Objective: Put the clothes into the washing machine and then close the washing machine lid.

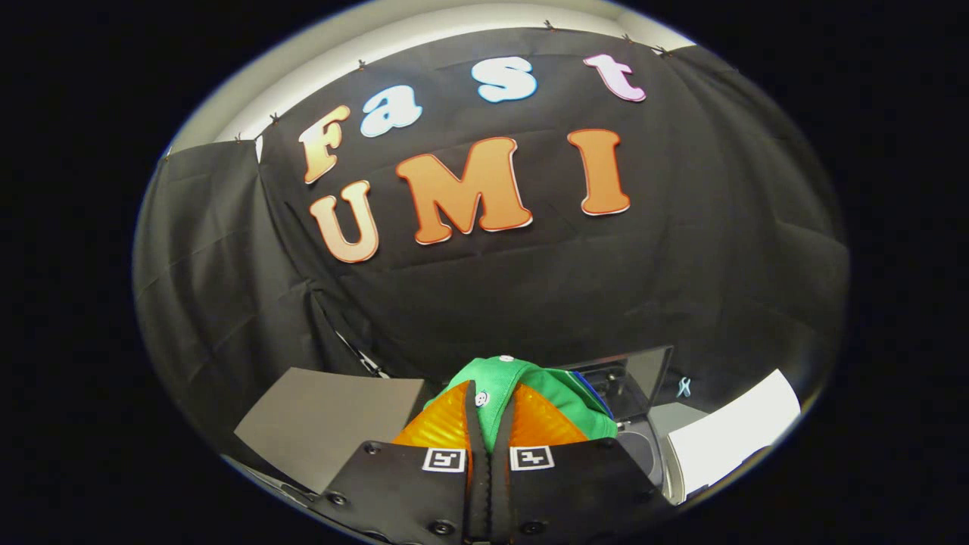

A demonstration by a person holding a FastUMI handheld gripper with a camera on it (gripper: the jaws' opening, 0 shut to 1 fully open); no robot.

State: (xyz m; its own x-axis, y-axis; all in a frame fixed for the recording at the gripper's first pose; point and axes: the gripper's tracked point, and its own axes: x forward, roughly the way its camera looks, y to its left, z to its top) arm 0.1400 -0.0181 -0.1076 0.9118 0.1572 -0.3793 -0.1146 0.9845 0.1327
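Gripper [490, 431] fingers are pressed together on a fold of the green garment [522, 390] — cloth pinched between them and bulging up just ahead of the tips. It looks light and limp, so it should drape and swing; a pinch on a bunched fold seems a safer hold than on a loose edge. Judging by the view, the gripper is held high and roughly level. Beyond and below the garment sits the washer [643, 446], its lid [632, 378] raised — opening still exposed.
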